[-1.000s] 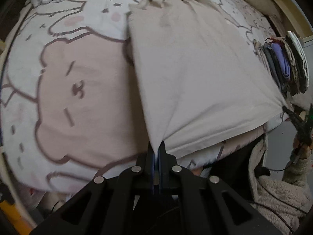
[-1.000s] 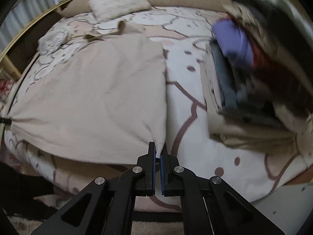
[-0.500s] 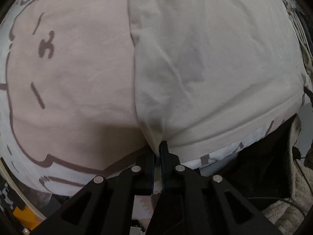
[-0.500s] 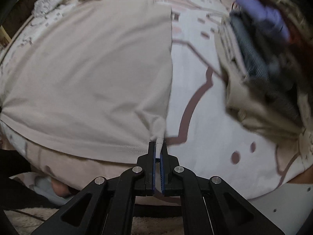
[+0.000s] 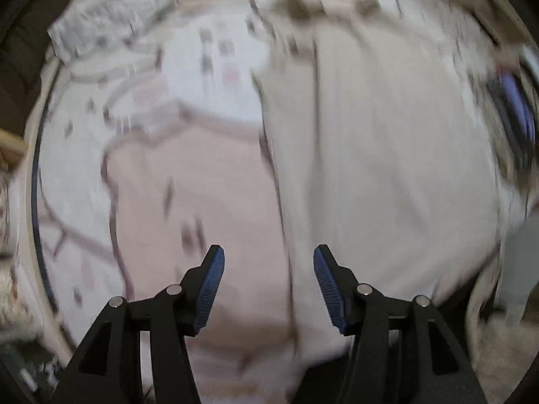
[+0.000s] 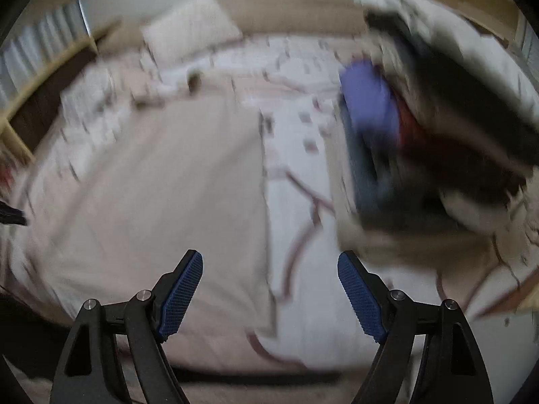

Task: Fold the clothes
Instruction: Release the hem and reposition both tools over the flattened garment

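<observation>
A beige garment [image 5: 377,168] lies flat on the patterned bed cover [image 5: 188,181]; both views are blurred by motion. My left gripper [image 5: 267,269] hovers over the garment's near left edge with its jaws opening and nothing pinched between the blue pads [image 5: 210,282]. In the right wrist view the same garment [image 6: 161,181] spreads to the left. My right gripper [image 6: 269,279] hangs above its near right corner, jaws opening wide, with only the cloth lying on the bed below them.
A stack of folded clothes [image 6: 414,155], with a purple piece [image 6: 367,107] in it, sits on the bed to the right. A white pillow [image 6: 188,33] lies at the far end. A wooden bed rail [image 6: 40,77] runs along the left.
Both grippers were shut on the garment's near corners; now both stand open and the corners lie on the bed. Both hands have drawn back from the cloth.
</observation>
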A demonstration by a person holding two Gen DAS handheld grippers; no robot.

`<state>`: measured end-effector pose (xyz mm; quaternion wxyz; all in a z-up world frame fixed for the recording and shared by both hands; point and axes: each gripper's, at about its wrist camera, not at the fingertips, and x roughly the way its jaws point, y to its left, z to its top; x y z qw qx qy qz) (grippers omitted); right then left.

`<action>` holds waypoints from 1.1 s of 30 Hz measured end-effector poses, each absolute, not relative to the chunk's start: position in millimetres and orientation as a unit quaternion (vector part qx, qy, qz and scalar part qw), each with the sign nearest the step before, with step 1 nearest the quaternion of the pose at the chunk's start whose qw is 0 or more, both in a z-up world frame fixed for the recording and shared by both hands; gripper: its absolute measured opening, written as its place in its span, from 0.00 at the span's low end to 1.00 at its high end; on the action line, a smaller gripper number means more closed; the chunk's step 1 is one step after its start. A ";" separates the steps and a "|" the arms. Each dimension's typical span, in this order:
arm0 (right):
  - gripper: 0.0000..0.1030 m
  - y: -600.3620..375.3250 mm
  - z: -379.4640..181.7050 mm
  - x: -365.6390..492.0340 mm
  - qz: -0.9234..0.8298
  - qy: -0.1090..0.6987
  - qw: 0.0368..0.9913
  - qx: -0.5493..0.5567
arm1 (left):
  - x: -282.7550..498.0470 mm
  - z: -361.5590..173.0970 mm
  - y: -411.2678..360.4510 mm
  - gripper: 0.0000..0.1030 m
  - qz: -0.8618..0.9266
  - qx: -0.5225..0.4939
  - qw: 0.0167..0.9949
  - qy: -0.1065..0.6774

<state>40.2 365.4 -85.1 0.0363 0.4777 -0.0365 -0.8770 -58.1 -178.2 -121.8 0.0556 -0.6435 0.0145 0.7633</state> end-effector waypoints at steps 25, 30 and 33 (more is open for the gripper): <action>0.80 341.3 -156.2 -52.9 -0.848 -0.084 0.025 0.522 | -219.7 -221.5 -199.4 0.07 0.778 -0.616 -0.006 -0.123; 0.80 361.5 -153.4 -87.3 -0.859 -0.125 0.040 0.496 | -215.6 -190.7 -203.5 0.27 0.803 -0.584 -0.015 -0.121; 0.79 375.7 -154.1 -118.8 -0.860 -0.160 0.047 0.482 | -214.5 -158.7 -206.1 0.37 0.825 -0.549 -0.010 -0.136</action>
